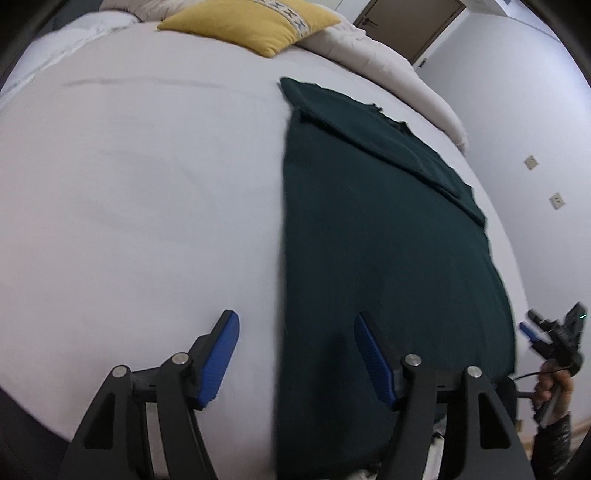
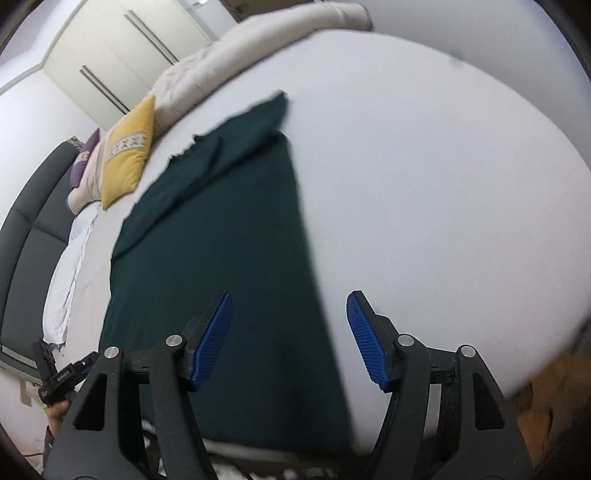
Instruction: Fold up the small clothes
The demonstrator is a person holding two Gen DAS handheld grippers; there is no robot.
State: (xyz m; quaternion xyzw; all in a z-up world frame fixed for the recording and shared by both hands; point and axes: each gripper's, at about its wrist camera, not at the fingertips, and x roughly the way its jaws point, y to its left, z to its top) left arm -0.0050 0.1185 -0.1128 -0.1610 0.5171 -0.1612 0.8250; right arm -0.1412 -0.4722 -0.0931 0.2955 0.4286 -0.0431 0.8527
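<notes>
Here one dark green garment [image 1: 388, 240] lies flat on the white bed [image 1: 147, 184], folded into a long strip with a sleeve turned over its far end. Its near edge is cut off behind both grippers. The left gripper [image 1: 295, 354] and the right gripper [image 2: 288, 339] hover above it, fingers spread, holding nothing. One yellow pillow [image 1: 251, 26] sits beyond.

one dark green t-shirt [image 1: 388, 229] is lying on one white bed [image 1: 147, 184]. two grippers are showing: the left gripper [image 1: 295, 354] and the right gripper [image 2: 288, 339], each carrying two blue finger pads [image 1: 218, 362]. one yellow cushion [image 1: 251, 22] and one purple cushion [image 2: 86, 157] are sitting beside one cream duvet [image 1: 380, 59]. two wall sockets [image 1: 531, 161] are showing.
</notes>
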